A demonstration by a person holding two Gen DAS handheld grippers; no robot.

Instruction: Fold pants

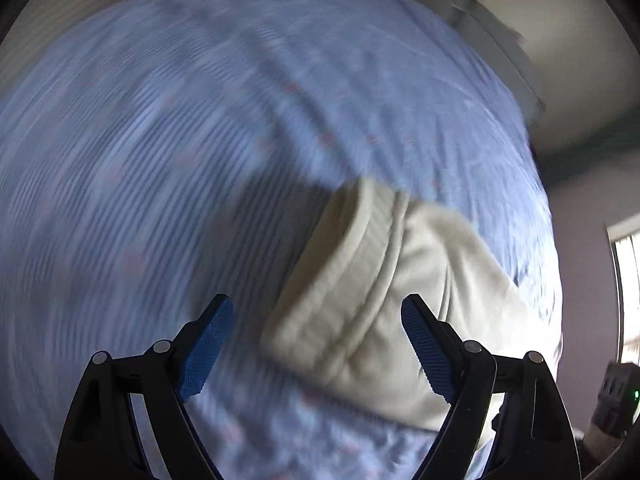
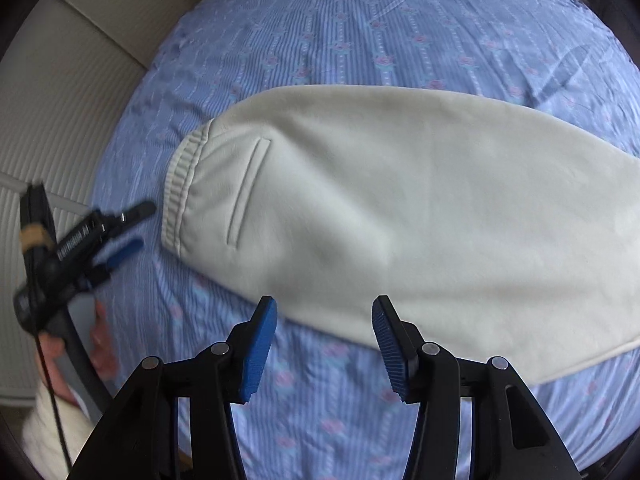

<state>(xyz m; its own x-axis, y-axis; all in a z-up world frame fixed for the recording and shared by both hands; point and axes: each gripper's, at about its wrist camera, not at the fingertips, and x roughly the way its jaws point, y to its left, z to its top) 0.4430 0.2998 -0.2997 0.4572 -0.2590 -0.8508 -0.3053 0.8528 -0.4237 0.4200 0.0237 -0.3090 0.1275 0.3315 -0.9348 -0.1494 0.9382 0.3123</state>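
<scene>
A pair of cream pants (image 2: 400,216) lies flat on a bed covered by a blue striped sheet with small pink flowers (image 2: 360,28). Seen from the right wrist camera, the pants look already doubled leg over leg, forming one long band whose long axis runs across the bed. The ribbed waistband (image 2: 176,196) sits at the end nearer the bed's left edge, with a slit pocket just inside it, and the legs stretch away toward the right, running out of view. The right claw (image 2: 324,344) hovers above the near long edge of the pants, roughly midway along the band; its blue pads stand partly apart with nothing between them, and only sheet shows under the gap. The left claw (image 2: 132,228) appears at the left of that view, held in a hand, its fingers wide apart and empty, pointing at the waistband from just beside it, over the sheet near the bed's left edge. Its own camera is heavily blurred but shows the waistband (image 1: 360,280) lying just ahead of the open left claw (image 1: 316,340), slightly right of centre. Judging by this, the left claw is nearer the waistband end, and the fold would carry that end along the long axis toward the legs.
</scene>
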